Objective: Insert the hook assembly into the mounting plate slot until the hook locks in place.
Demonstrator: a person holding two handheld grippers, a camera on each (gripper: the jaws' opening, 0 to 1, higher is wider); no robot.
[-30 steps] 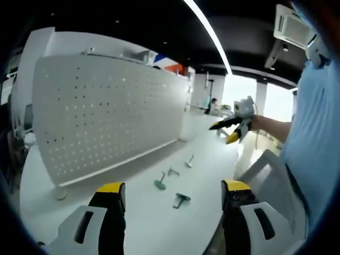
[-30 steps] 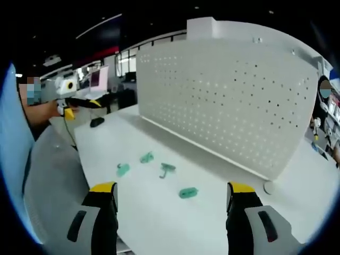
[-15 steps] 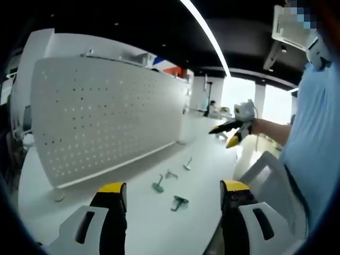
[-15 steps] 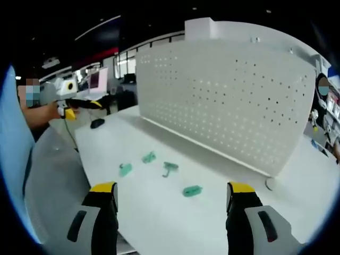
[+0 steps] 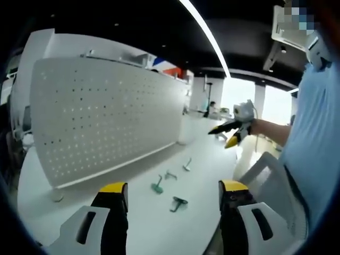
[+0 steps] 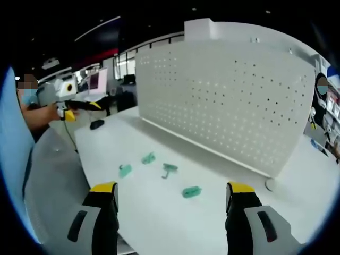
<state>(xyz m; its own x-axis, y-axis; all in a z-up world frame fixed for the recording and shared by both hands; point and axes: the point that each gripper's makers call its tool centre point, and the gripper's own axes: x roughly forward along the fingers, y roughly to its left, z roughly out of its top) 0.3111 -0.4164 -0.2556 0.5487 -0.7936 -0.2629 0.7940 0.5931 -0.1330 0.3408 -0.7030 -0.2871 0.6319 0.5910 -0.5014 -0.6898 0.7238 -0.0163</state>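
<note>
Four green hooks low centre, one pegboard above.
Left gripper and right gripper gape, empty; views barely shifted since earlier.

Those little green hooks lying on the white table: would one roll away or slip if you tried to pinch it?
Probably no rolling: the nearest green hook lies flat on the white table and looks angular. It seems small and thin, so likely light and apt to skid on the smooth top. Stiffness is hard to judge at this size.
</note>
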